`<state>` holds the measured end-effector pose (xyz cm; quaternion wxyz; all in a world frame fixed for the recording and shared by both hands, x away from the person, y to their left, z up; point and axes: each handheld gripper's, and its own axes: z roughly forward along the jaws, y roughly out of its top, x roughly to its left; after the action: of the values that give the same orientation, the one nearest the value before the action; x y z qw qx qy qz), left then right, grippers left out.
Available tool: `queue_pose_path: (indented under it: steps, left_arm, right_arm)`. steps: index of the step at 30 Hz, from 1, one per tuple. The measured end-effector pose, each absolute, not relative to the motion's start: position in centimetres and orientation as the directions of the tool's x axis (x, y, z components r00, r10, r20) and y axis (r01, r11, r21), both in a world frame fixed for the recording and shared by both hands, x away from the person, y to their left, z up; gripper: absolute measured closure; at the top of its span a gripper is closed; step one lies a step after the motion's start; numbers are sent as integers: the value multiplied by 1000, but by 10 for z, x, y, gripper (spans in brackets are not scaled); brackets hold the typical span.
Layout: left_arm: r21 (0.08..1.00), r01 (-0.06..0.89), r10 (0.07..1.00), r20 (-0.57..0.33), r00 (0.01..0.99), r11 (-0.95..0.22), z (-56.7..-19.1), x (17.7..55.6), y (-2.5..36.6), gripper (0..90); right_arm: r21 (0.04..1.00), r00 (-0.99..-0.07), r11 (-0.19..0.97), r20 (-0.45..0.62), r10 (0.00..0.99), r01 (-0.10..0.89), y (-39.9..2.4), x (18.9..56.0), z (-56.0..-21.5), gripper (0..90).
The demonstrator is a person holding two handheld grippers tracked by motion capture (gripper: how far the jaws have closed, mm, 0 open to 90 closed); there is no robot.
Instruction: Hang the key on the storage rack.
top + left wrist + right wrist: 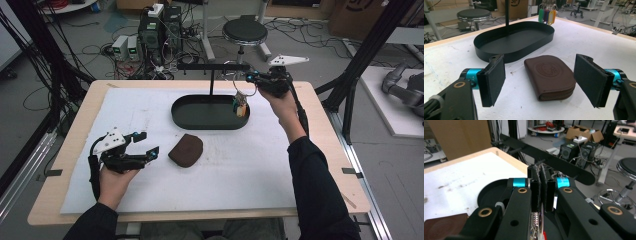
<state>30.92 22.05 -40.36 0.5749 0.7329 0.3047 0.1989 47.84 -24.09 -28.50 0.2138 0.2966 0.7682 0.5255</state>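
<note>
A bunch of keys with coloured tags hangs from a metal ring over the right end of the black oval tray. My right gripper is shut on that ring, just beside the right end of the tray's T-shaped hanging bar. In the right gripper view its pads are pressed together, with the bar close behind them and the ring's metal below. A brown zipped pouch lies flat on the white mat. My left gripper stands open just left of it; the pouch lies ahead of the jaws, untouched.
The white mat covers most of the wooden table. The stand's upright post rises from the tray's middle. Beyond the far table edge stand a round stool, computers and loose cables on the floor.
</note>
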Motion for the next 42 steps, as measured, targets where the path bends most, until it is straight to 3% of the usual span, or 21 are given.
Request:
queue_pose_path:
  steps: [13,42]
  left_arm:
    - [963,223,678,-63,732,-152,-405,308,222,258]
    - [960,232,677,-65,733,-159,-408,308,222,258]
  right_arm:
    - [921,-662,229,41,748,316,-253,504,-305,881]
    - [933,-655,170,87,751,319,-255,518,-316,879]
